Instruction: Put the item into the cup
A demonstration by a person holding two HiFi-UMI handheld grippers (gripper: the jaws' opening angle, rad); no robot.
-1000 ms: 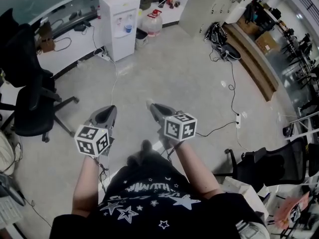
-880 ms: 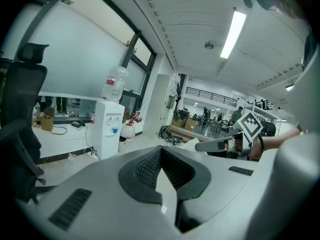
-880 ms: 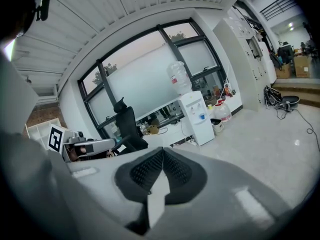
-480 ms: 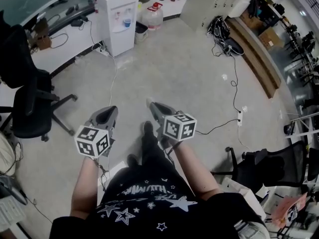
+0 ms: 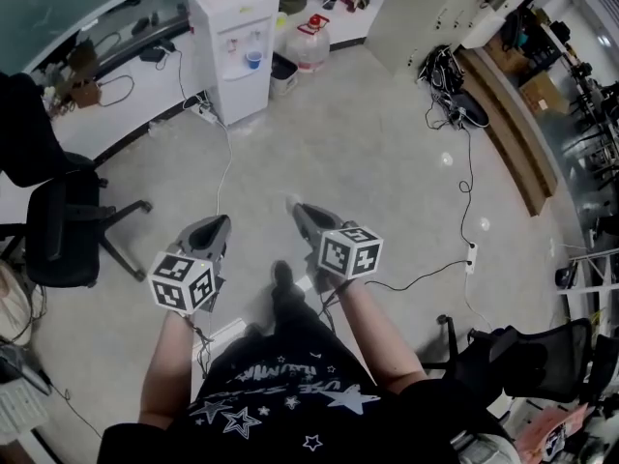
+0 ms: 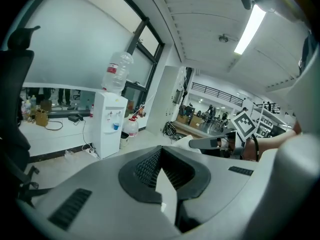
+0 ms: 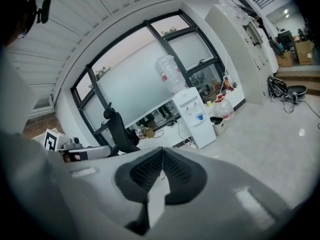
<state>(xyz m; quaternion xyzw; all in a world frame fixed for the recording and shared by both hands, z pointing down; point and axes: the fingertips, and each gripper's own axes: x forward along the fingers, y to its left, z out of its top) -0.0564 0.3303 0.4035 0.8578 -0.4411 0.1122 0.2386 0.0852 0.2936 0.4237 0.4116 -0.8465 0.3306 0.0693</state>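
Note:
No item to be put away shows in any view. A small blue cup point(image 5: 253, 59) sits in the tap bay of a white water dispenser point(image 5: 235, 42) far ahead across the floor; the blue cup point(image 6: 116, 126) also shows in the left gripper view, and the same cup point(image 7: 200, 116) in the right gripper view. My left gripper point(image 5: 215, 222) and right gripper point(image 5: 295, 206) are held side by side at waist height over bare floor. Both are shut, pad tips touching, nothing between them. In its own view the left gripper point(image 6: 160, 148) is closed, as is the right gripper point(image 7: 163, 150).
A black office chair point(image 5: 58, 230) stands to the left and another chair point(image 5: 513, 356) to the lower right. A cable with a power strip point(image 5: 471, 254) crosses the floor on the right. A water jug point(image 5: 311, 42) stands beside the dispenser. The person's foot point(image 5: 281, 276) is below the grippers.
The person has stepped forward, so the floor and furniture have slid in the head view and the foot has shifted. Both grippers stay shut and level.

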